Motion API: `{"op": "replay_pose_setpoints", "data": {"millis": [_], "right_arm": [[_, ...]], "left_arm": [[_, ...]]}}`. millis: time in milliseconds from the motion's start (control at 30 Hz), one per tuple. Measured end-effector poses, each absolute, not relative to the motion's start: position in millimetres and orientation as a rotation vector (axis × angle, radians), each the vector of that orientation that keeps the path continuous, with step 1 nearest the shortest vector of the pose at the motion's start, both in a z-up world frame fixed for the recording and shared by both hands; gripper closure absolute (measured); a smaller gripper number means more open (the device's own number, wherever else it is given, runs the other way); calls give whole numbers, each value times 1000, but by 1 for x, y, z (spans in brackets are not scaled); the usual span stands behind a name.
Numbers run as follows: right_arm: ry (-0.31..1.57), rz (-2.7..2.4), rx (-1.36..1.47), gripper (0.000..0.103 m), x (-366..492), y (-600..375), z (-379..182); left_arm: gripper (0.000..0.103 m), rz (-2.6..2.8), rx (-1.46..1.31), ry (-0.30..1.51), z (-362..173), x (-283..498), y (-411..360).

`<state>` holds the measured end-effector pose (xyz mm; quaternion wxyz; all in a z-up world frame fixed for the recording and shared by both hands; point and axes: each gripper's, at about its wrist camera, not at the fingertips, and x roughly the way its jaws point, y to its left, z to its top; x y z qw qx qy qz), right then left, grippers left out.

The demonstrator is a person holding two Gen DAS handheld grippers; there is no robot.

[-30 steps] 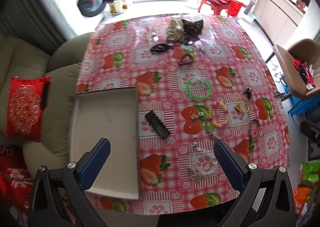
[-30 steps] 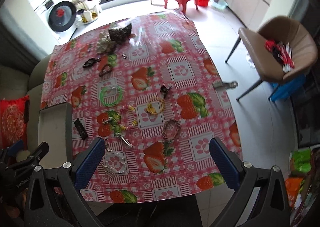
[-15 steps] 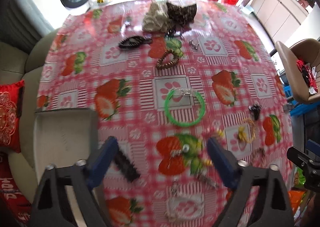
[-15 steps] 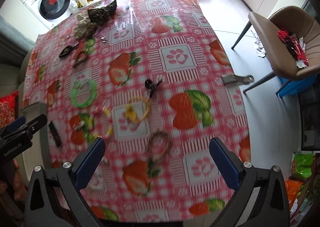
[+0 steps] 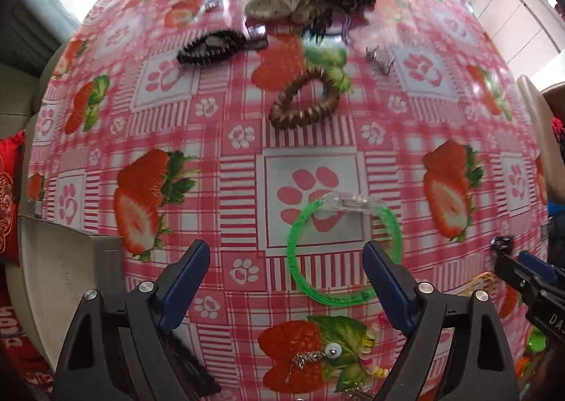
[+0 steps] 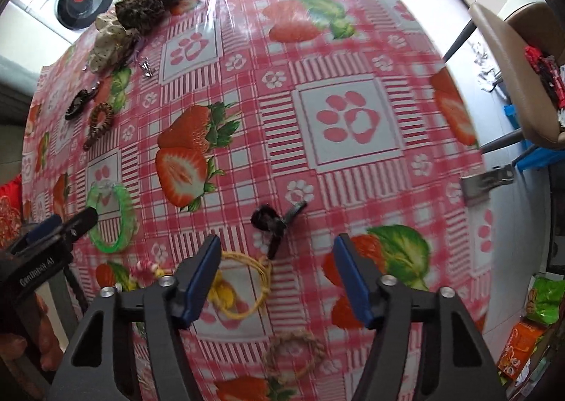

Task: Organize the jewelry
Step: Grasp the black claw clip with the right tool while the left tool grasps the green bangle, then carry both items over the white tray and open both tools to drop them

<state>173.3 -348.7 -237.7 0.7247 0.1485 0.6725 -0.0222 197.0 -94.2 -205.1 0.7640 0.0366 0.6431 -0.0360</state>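
Left gripper (image 5: 286, 259) pointing down, right gripper (image 6: 277, 256) likewise, both just narrowing, seemingly holding nothing

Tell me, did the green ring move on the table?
No. The green bracelet lies on the same paw-print square as before; only the camera came closer.

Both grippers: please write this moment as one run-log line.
left gripper: open, closing, over green bangle | right gripper: open, closing, over black clip

text "GenRobot.AI" | on left gripper (image 6: 53, 235) body, right wrist view | other lettering unreadable
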Motion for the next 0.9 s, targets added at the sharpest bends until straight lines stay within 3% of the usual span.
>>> {"op": "replay_pose_setpoints", "data": {"millis": [167,233,300,567,900], "right_arm": [[1515,-62,310,62,179,-338,-253],[1507,-67,294,80,179,-335,-251],[1500,-67,292,82,181,-337,-253],[1422,39,342,82,175,-351,-228],[1366,162,341,82,163,-345,-178]], "left_arm": [[34,-81,63,1431,-217,198,-96],[54,-94,68,1414,-215,199,-98],[88,-121,81,1413,-213,201,-101],[90,-137,10,1405,-197,192,-94],[90,-83,-61,1309,-131,150,-57]]}}
